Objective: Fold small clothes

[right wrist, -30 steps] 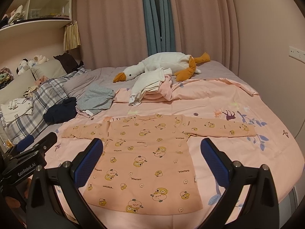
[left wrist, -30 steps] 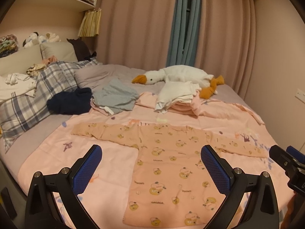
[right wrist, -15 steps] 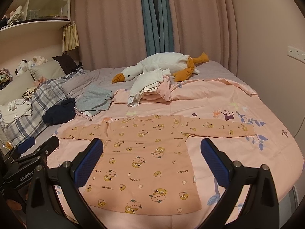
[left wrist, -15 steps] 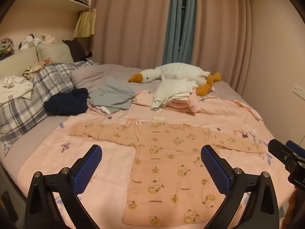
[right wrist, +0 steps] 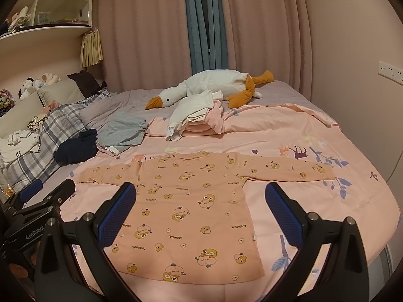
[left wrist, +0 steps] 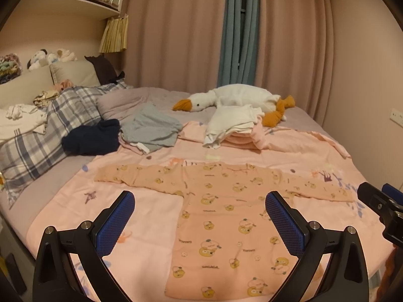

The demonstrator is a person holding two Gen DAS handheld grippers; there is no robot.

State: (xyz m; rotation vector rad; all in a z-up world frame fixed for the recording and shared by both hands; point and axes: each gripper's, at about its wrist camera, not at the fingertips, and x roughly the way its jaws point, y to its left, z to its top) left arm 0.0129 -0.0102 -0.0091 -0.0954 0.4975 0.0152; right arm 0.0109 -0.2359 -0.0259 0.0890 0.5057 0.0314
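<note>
A small peach long-sleeved top (left wrist: pixel 226 216) with a duck print lies flat on the pink bedspread (left wrist: pixel 148 236), both sleeves spread out sideways. It also shows in the right wrist view (right wrist: pixel 191 209). My left gripper (left wrist: pixel 200 201) is open and empty, held above the near edge of the bed at the top's left side. My right gripper (right wrist: pixel 201 190) is open and empty, held above the top's lower half. Each gripper shows at the edge of the other's view (left wrist: pixel 380 206) (right wrist: pixel 42 198).
A stack of folded white and pink clothes (left wrist: pixel 234 125) lies beyond the top, with a white plush goose (left wrist: pixel 241 98) behind it. Grey (left wrist: pixel 151 128) and navy (left wrist: pixel 93 138) garments lie at the left, by a plaid quilt (left wrist: pixel 45 130). Curtains and a wall bound the bed.
Both views have drawn back and up a little, so the top sits slightly farther off. Both grippers stay open and the top has not moved.
</note>
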